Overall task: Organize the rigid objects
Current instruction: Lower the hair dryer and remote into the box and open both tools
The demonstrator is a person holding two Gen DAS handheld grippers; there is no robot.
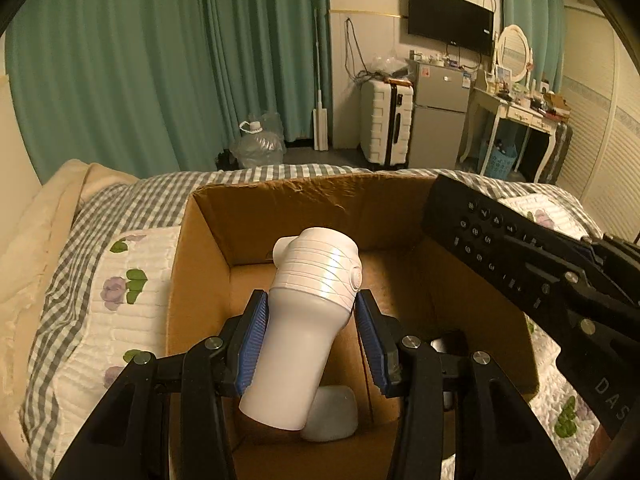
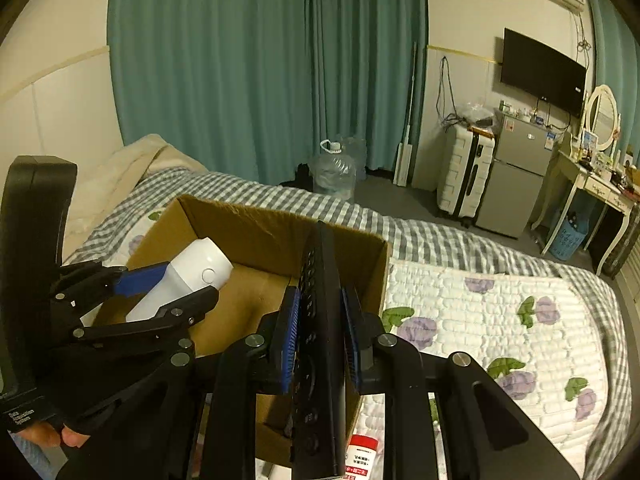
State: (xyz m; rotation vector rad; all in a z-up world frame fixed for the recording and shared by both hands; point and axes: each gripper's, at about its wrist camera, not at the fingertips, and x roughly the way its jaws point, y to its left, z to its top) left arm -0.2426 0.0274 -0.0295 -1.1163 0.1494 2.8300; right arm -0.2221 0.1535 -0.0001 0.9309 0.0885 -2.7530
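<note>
An open cardboard box (image 1: 280, 208) stands on the bed. My left gripper (image 1: 312, 320) holds a white bottle-shaped device (image 1: 308, 320) between its blue pads, tilted over the inside of the box; the left pad touches it and a thin gap shows at the right pad. It also shows in the right wrist view (image 2: 188, 280). My right gripper (image 2: 320, 320) is shut on a black remote control (image 2: 320, 320), held edge-up over the box's right wall (image 2: 376, 276). The remote shows at the right in the left wrist view (image 1: 492, 244).
A pale rounded object (image 1: 332, 412) lies on the box floor under the white device. A white tube with a red label (image 2: 360, 456) lies on the floral quilt (image 2: 500, 312) beside the box. Curtains, a suitcase, a fridge and a dressing table stand beyond the bed.
</note>
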